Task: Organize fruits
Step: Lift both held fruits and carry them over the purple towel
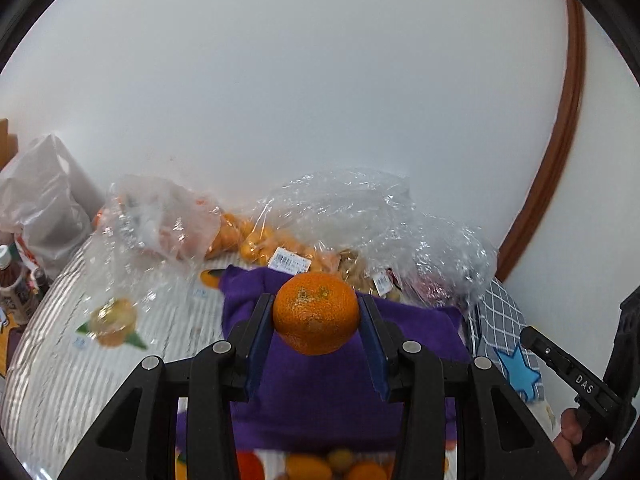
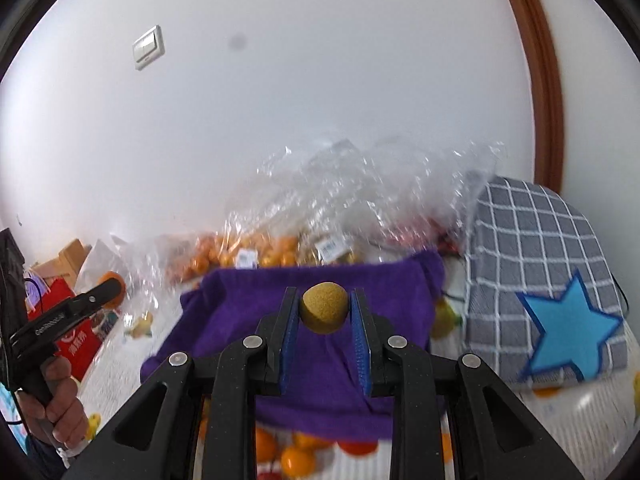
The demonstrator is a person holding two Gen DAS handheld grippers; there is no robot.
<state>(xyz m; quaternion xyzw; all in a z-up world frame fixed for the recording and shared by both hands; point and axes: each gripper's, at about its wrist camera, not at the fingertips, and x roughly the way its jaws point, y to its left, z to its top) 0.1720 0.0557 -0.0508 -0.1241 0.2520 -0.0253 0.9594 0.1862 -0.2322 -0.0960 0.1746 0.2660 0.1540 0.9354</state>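
In the left wrist view, an orange is clamped between the blue pads of the left claw, held in the air above a purple cloth. Its dimpled end is turned toward the camera and slightly up; no long axis can be told on so round a fruit. Clear bags of fruit lie behind.

In the right wrist view, a small tan round fruit is pinched by the nearly closed right claw, above the same cloth.
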